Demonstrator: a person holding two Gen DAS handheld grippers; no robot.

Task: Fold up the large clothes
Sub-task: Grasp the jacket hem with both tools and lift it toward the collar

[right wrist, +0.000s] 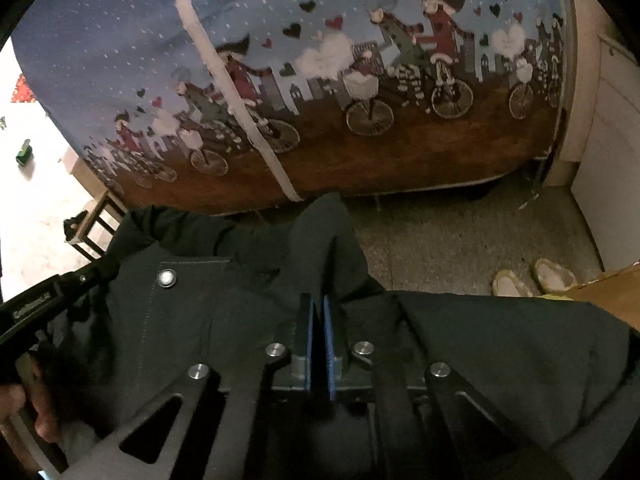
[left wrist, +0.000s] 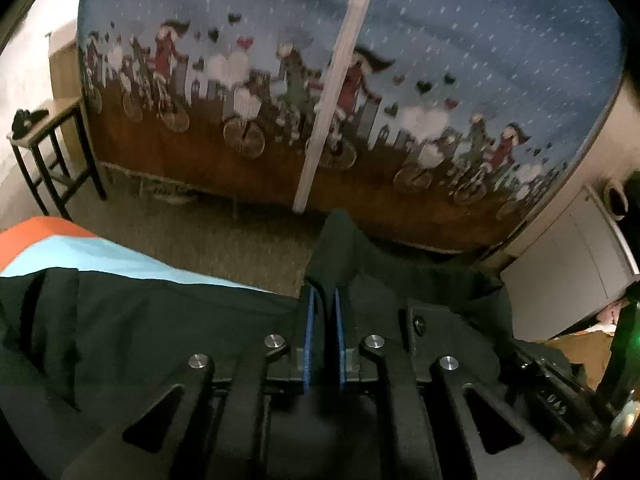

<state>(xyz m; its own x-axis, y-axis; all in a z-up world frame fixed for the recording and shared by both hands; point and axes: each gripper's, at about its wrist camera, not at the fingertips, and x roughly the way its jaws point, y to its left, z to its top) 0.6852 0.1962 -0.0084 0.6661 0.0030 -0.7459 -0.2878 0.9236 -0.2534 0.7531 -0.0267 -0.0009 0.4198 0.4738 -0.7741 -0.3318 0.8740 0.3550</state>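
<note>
A large dark green-black garment [left wrist: 168, 320] with a metal snap button [right wrist: 167, 278] hangs between both grippers, lifted above the floor. My left gripper [left wrist: 325, 294] is shut on a bunched fold of the garment that sticks up past its blue pads. My right gripper [right wrist: 317, 302] is shut on another fold of the same garment [right wrist: 500, 344]. The left gripper's body shows at the left edge of the right wrist view [right wrist: 36, 308], close beside the right one.
A bed with a blue and brown bicycle-print cover [left wrist: 360, 80] and a white stripe [left wrist: 340, 80] fills the far side. Grey carpet [right wrist: 460, 240] lies between. A small black-framed stool [left wrist: 48, 148] stands left; slippers [right wrist: 532, 278] and a white cabinet [left wrist: 568, 264] stand right. An orange and light-blue surface [left wrist: 80, 248] lies under the garment.
</note>
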